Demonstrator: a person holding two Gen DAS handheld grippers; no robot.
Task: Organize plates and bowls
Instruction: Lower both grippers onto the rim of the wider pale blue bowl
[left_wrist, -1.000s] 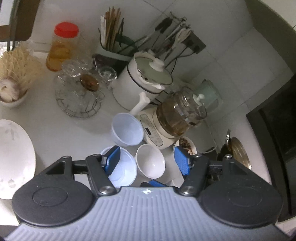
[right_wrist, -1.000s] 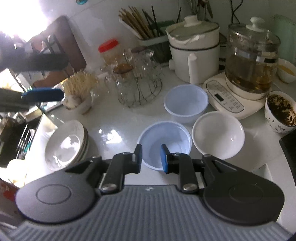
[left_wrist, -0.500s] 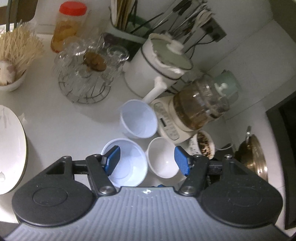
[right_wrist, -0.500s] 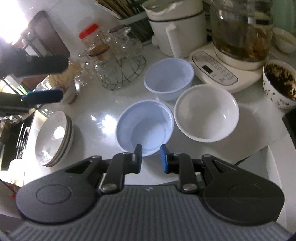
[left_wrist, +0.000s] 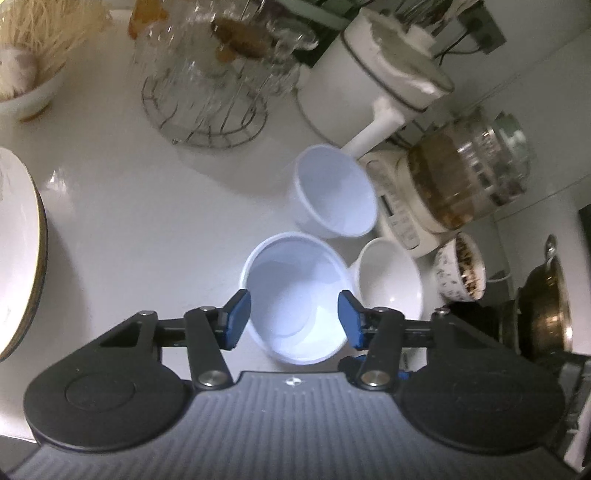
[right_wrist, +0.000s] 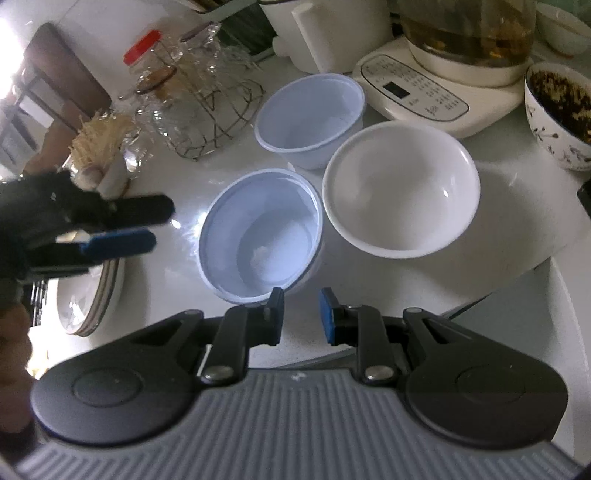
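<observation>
Three bowls stand together on the white counter: a pale blue bowl (left_wrist: 295, 295) (right_wrist: 260, 236) nearest, a second pale blue bowl (left_wrist: 334, 194) (right_wrist: 310, 114) behind it, and a white bowl (left_wrist: 389, 278) (right_wrist: 400, 188) to its right. My left gripper (left_wrist: 294, 319) is open, hovering above the nearest blue bowl with a finger on each side. It also shows in the right wrist view (right_wrist: 136, 225), left of that bowl. My right gripper (right_wrist: 301, 315) is slightly open and empty, at the near rim of the same bowl. A stack of white plates (left_wrist: 16, 251) (right_wrist: 88, 295) sits at the left.
A wire rack of glasses (left_wrist: 210, 77) (right_wrist: 199, 99), a white pot (left_wrist: 373, 77), a glass kettle on its base (left_wrist: 461, 177) (right_wrist: 436, 85), a patterned bowl of tea leaves (left_wrist: 461, 273) (right_wrist: 561, 110) and a metal pan (left_wrist: 546, 310) crowd the back and right.
Both grippers have moved down and closer to the nearest blue bowl. The left gripper's fingers now straddle it and have narrowed a little. The right gripper's jaws have opened slightly.
</observation>
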